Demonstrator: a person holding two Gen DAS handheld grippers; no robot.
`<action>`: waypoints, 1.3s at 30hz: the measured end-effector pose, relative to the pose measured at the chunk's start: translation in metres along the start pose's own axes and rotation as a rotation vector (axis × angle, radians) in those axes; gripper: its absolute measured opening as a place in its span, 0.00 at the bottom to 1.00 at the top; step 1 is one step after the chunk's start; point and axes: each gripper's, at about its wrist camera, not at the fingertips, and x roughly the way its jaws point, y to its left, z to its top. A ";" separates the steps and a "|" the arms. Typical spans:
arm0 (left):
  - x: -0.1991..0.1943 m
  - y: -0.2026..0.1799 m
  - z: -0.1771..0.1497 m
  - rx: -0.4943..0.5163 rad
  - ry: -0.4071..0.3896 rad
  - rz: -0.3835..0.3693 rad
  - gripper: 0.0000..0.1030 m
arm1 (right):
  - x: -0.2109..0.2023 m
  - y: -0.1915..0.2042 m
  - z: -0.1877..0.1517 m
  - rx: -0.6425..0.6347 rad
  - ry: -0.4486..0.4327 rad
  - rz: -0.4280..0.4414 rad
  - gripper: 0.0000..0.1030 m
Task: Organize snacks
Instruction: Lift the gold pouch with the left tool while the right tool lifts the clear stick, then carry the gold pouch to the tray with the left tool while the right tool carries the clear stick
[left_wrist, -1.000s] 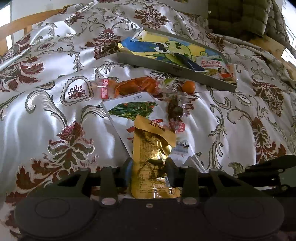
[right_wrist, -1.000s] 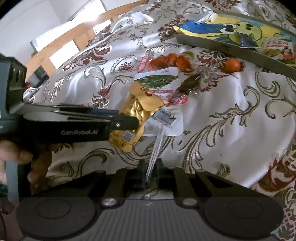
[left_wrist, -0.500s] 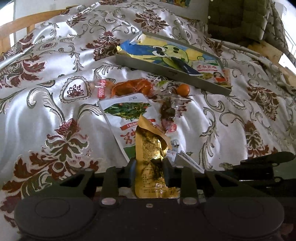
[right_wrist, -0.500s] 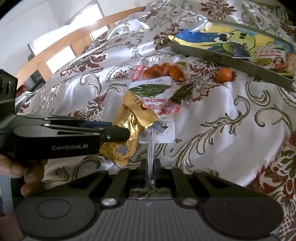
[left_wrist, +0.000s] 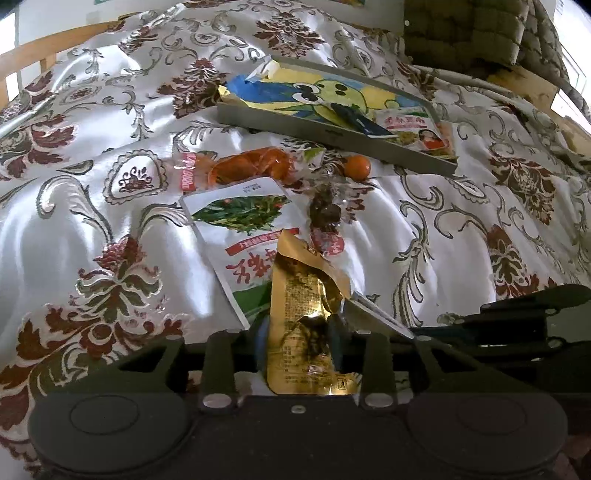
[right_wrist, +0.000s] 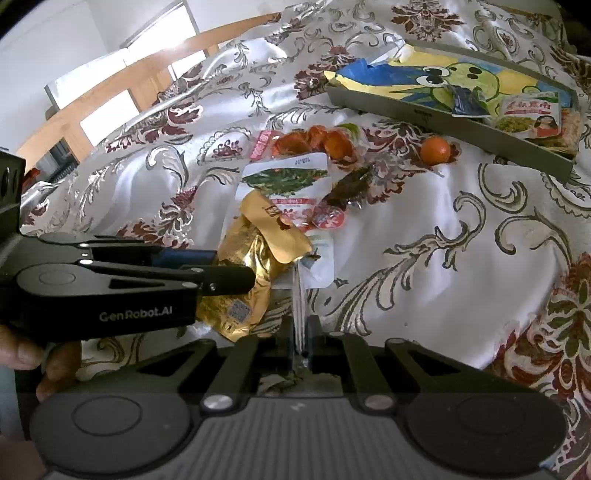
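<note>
A crumpled gold snack packet (left_wrist: 299, 306) stands upright between the fingers of my left gripper (left_wrist: 297, 332). Its jaws are opening, though both pads still touch the packet. From the right wrist view, the left gripper (right_wrist: 229, 273) reaches in from the left onto that gold packet (right_wrist: 251, 258). My right gripper (right_wrist: 300, 332) is shut on the thin lifted edge of a white packet (right_wrist: 288, 177) printed with green vegetables. That white packet (left_wrist: 240, 221) lies flat on the cloth, partly under the gold one. A grey tray (left_wrist: 332, 133) lies beyond, holding several packets.
On the flowered satin cloth (left_wrist: 92, 221) lie a clear bag of orange fruit (left_wrist: 251, 168), a loose small orange (left_wrist: 357, 167) and a dark snack in clear wrap (left_wrist: 325, 210). A wooden frame (right_wrist: 122, 96) runs behind. A person's hand (right_wrist: 22, 354) holds the left gripper.
The left jaws squeezed in on the gold packet, then eased a little. In the right wrist view the left gripper has drifted slightly down and left. The right gripper keeps its hold.
</note>
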 end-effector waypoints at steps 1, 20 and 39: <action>0.001 0.000 0.001 0.003 0.001 -0.003 0.35 | 0.001 0.000 -0.001 -0.001 0.003 -0.001 0.08; -0.013 -0.010 0.006 0.017 -0.057 0.011 0.20 | -0.013 -0.009 0.005 0.021 -0.074 -0.050 0.07; -0.012 -0.022 0.059 -0.050 -0.180 -0.057 0.18 | -0.063 -0.047 0.035 0.123 -0.318 -0.067 0.07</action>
